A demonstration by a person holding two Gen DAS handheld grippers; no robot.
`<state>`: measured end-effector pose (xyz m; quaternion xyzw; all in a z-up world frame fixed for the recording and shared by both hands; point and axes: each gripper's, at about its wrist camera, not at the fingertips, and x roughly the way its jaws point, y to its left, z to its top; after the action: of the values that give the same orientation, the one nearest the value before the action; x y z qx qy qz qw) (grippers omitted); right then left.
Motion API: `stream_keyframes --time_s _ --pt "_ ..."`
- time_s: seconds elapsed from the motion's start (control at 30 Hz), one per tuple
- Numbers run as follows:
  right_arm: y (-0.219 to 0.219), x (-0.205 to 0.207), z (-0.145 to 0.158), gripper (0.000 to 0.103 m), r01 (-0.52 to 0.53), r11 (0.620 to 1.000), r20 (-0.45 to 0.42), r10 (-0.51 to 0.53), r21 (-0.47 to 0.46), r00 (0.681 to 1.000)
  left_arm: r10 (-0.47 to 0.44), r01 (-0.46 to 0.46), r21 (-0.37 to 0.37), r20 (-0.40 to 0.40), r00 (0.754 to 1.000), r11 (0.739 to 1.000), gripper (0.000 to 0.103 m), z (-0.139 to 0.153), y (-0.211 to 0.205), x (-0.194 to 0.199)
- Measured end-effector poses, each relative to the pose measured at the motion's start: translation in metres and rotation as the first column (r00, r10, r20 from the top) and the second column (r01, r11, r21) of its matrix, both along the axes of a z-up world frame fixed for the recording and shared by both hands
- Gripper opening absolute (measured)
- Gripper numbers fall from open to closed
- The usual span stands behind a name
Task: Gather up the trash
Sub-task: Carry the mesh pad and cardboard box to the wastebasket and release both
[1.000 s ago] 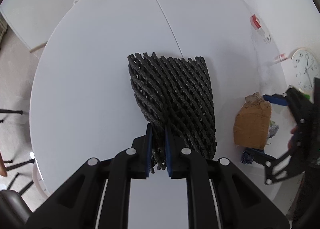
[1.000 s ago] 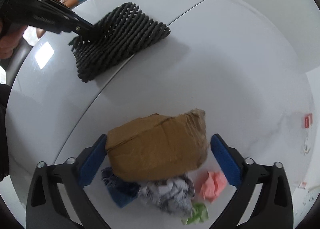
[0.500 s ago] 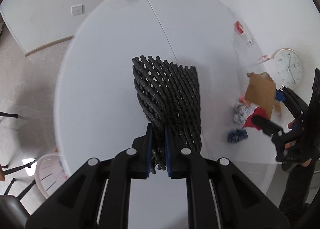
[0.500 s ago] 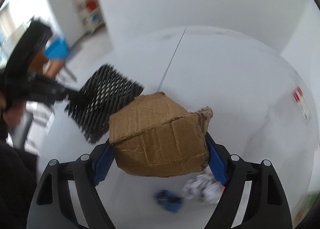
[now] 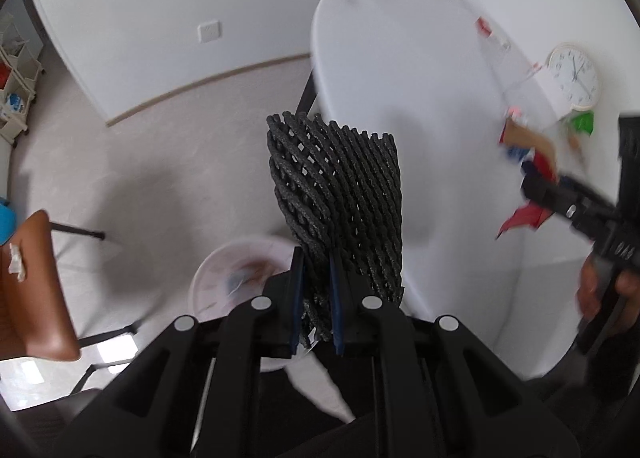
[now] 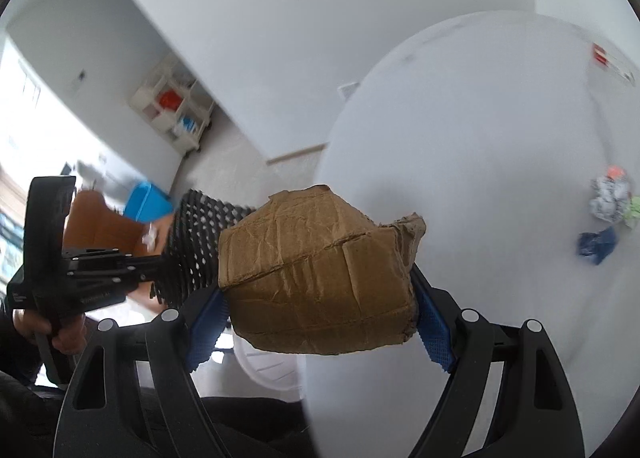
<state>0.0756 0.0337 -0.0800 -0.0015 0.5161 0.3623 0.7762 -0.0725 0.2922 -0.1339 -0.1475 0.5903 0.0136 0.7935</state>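
Observation:
My left gripper [image 5: 316, 290] is shut on the lower end of a black foam net [image 5: 340, 186], which hangs in the air past the white table's [image 5: 420, 98] left edge. Below it a white basket [image 5: 236, 274] stands on the floor. My right gripper [image 6: 320, 322] is shut on a crumpled brown cardboard box [image 6: 320, 278], its blue pads [image 6: 208, 322] pressing both sides, held near the table [image 6: 480, 138] edge. The same basket [image 6: 268, 362] shows beneath the box. In the right wrist view the left gripper [image 6: 160, 264] and net [image 6: 196, 226] are at the left.
On the table lie a crumpled printed paper [image 6: 608, 198], a blue scrap [image 6: 596, 244] and a green scrap [image 6: 634, 210]. A brown chair [image 5: 36, 278] stands left of the basket. A wall clock [image 5: 574, 78] lies far right. A blue bin [image 6: 148, 202] sits on the floor.
The right gripper closed on the cardboard box and lifted it off the table. Both grippers swung left with their loads, from over the table to its edge above the floor and basket.

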Motion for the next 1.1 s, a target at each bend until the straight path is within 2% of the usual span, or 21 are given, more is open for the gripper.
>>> stream_keyframes --time_s 0.07,0.2,0.23,0.27,0.3,0.33,0.4,0.47,0.53,0.57,0.63,0.8,0.9,1.1 --pt "0.026 -0.013 0.003 0.082 -0.043 0.998 0.018 0.044 -0.04 0.999 0.003 -0.003 -0.009 -0.04 0.999 1.0 0.011 -0.02 0.01 -0.014" --pt "0.065 -0.037 0.006 0.082 -0.105 0.991 0.031 0.108 -0.08 0.994 0.03 -0.04 -0.074 -0.134 0.991 0.996 0.012 -0.084 0.033 -0.03" --pt "0.073 -0.042 0.006 0.082 -0.114 0.989 0.032 0.117 -0.091 0.993 0.034 -0.046 -0.08 -0.151 0.988 0.996 0.016 -0.098 0.036 -0.033" --pt "0.078 -0.048 0.005 0.082 -0.118 0.988 0.036 0.122 -0.102 0.992 0.04 -0.055 -0.082 -0.174 0.984 0.995 0.024 -0.113 0.038 -0.035" --pt "0.08 -0.053 0.003 0.082 -0.121 0.987 0.036 0.125 -0.109 0.991 0.051 -0.07 -0.086 -0.202 0.978 0.994 0.053 -0.129 0.04 -0.036" --pt "0.083 -0.057 0.003 0.082 -0.122 0.986 0.033 0.127 -0.113 0.991 0.074 -0.1 -0.097 -0.241 0.968 0.99 0.077 -0.151 0.046 -0.038" --pt "0.082 -0.068 0.001 0.082 -0.114 0.987 0.027 0.118 -0.117 0.993 0.116 -0.148 -0.089 -0.29 0.95 0.985 0.08 -0.176 0.046 -0.036" --pt "0.085 -0.078 -0.002 0.082 -0.106 0.986 0.016 0.109 -0.124 0.994 0.133 -0.187 -0.117 -0.366 0.921 0.975 0.081 -0.202 0.052 -0.041" --pt "0.087 -0.088 -0.003 0.083 -0.103 0.985 0.018 0.106 -0.141 0.994 0.171 -0.235 -0.114 -0.407 0.897 0.965 0.085 -0.212 0.054 -0.044" --pt "0.09 -0.092 -0.003 0.083 -0.104 0.984 0.019 0.108 -0.147 0.994 0.188 -0.251 -0.103 -0.414 0.891 0.962 0.088 -0.211 0.056 -0.048" --pt "0.09 -0.098 -0.003 0.084 -0.104 0.981 0.026 0.109 -0.164 0.994 0.214 -0.265 -0.08 -0.392 0.895 0.961 0.095 -0.198 0.065 -0.064" --pt "0.095 -0.11 -0.007 0.084 -0.093 0.978 0.03 0.101 -0.188 0.994 0.254 -0.254 0.038 -0.282 0.925 0.967 0.095 -0.141 0.081 -0.084" --pt "0.1 -0.119 -0.013 0.084 -0.09 0.977 0.024 0.097 -0.195 0.995 0.288 -0.272 0.102 -0.189 0.939 0.957 0.095 -0.099 0.094 -0.1" --pt "0.116 -0.134 -0.034 0.084 -0.116 0.97 0.004 0.119 -0.213 0.993 0.283 -0.273 0.129 -0.069 0.957 0.953 0.095 -0.048 0.112 -0.109"
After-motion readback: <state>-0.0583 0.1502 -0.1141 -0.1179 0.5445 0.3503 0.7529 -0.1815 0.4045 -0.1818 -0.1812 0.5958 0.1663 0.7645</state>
